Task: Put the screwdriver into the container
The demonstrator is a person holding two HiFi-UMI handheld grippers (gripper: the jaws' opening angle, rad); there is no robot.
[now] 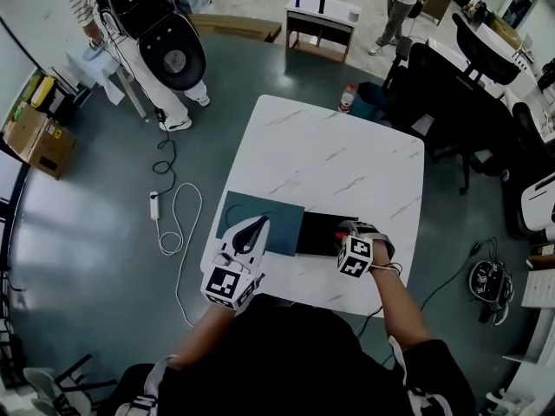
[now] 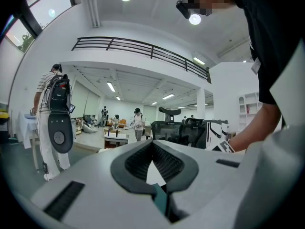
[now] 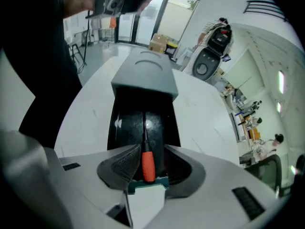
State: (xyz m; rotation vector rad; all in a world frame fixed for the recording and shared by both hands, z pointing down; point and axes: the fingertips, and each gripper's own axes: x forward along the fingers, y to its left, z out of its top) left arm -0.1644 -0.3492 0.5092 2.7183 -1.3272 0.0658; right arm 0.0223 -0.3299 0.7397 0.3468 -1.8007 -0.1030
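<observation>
A screwdriver (image 3: 147,165) with a red handle and dark shaft lies between the jaws of my right gripper (image 3: 147,149). Its shaft points into the black container (image 3: 125,109) on the white table (image 1: 329,163). The jaws stand apart, and there is a gap on the handle's right side. In the head view the right gripper (image 1: 347,229) sits at the right end of the container (image 1: 319,234). A teal lid (image 1: 282,224) lies flat to the container's left. My left gripper (image 1: 260,222) rests over that lid, tips together, holding nothing.
A person with a dark backpack (image 1: 143,24) stands at the far left beside a bench. A white cable and power strip (image 1: 154,204) lie on the floor left of the table. Black office chairs (image 1: 460,85) crowd the right side. A bottle (image 1: 348,98) stands beyond the table's far edge.
</observation>
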